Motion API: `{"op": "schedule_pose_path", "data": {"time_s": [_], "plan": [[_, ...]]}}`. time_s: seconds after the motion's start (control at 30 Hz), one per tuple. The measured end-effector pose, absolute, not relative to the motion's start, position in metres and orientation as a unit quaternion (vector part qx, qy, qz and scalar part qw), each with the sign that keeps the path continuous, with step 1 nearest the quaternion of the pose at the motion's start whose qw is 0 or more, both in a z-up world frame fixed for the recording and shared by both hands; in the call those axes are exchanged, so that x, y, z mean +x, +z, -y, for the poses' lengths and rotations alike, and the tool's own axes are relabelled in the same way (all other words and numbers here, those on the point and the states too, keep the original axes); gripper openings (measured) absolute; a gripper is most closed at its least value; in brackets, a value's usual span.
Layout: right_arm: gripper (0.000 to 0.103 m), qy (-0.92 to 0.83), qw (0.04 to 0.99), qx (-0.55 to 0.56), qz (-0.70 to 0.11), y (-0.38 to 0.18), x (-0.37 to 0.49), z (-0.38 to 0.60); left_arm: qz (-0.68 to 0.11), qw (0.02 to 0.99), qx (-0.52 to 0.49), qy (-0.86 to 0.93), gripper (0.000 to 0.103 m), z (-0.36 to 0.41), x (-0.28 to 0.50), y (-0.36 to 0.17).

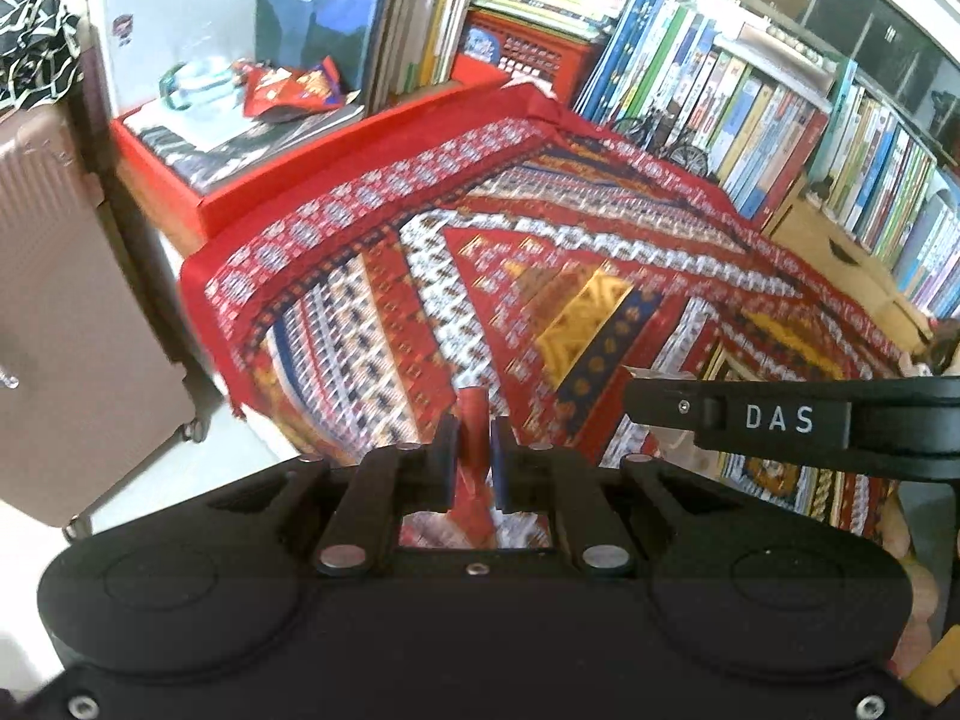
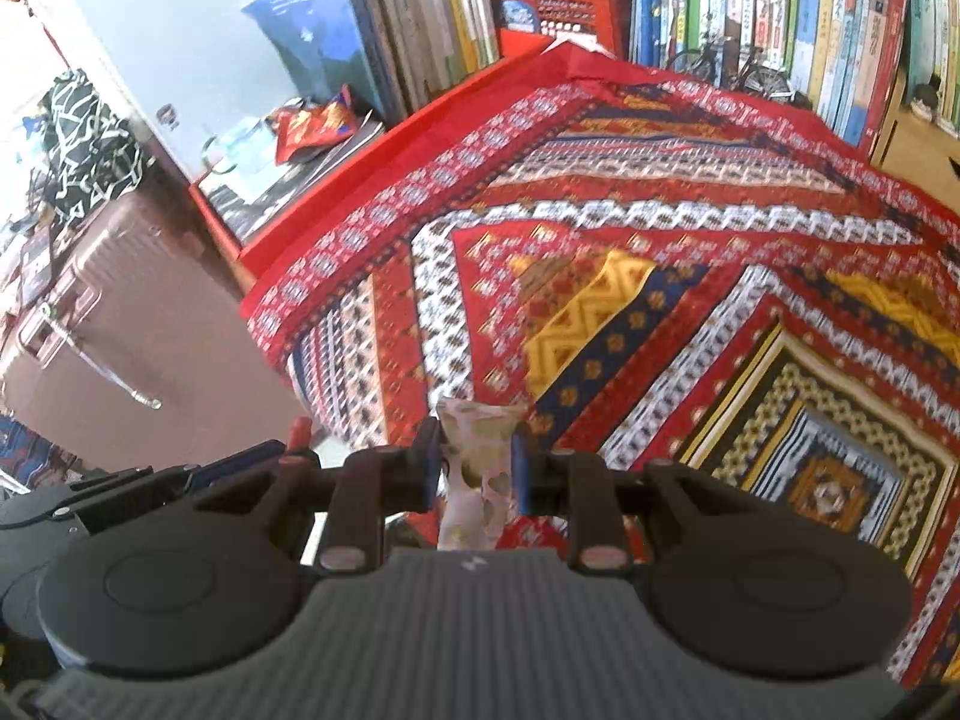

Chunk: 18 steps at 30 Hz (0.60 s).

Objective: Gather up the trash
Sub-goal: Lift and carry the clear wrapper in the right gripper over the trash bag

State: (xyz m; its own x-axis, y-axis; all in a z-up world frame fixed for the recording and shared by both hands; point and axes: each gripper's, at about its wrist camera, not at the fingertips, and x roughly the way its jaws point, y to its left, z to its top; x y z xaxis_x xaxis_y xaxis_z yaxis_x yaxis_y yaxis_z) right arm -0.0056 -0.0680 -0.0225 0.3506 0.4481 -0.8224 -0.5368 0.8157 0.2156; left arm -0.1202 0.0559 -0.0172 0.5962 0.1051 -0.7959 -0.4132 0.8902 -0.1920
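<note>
My left gripper [image 1: 475, 450] is shut on a red snack wrapper [image 1: 474, 420], held above the near edge of the patterned cloth on the table [image 1: 540, 252]. My right gripper [image 2: 474, 450] is shut on a pale pink and white wrapper [image 2: 477, 456], also above the cloth's near edge [image 2: 600, 300]. The right gripper's black arm marked DAS [image 1: 780, 420] shows at the right of the left wrist view. Another red and orange snack bag [image 1: 288, 90] lies on magazines in a red box at the far left; it also shows in the right wrist view [image 2: 312, 126].
A red box [image 1: 252, 192] holds magazines and a clear glass bowl [image 1: 192, 84]. Rows of books [image 1: 750, 96] line the back and right. A red crate [image 1: 528, 54] stands behind the table. A pink suitcase [image 1: 66, 312] stands left of the table.
</note>
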Motion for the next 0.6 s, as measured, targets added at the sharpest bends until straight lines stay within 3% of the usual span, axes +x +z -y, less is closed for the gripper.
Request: {"op": "schedule_pose_path", "data": {"time_s": [0.6], "plan": [[0.029, 0.312, 0.779, -0.035, -0.544, -0.096, -0.082, 0.05, -0.495, 0.83, -0.193, 0.17, 0.011, -0.079, -0.197, -0.091]]}}
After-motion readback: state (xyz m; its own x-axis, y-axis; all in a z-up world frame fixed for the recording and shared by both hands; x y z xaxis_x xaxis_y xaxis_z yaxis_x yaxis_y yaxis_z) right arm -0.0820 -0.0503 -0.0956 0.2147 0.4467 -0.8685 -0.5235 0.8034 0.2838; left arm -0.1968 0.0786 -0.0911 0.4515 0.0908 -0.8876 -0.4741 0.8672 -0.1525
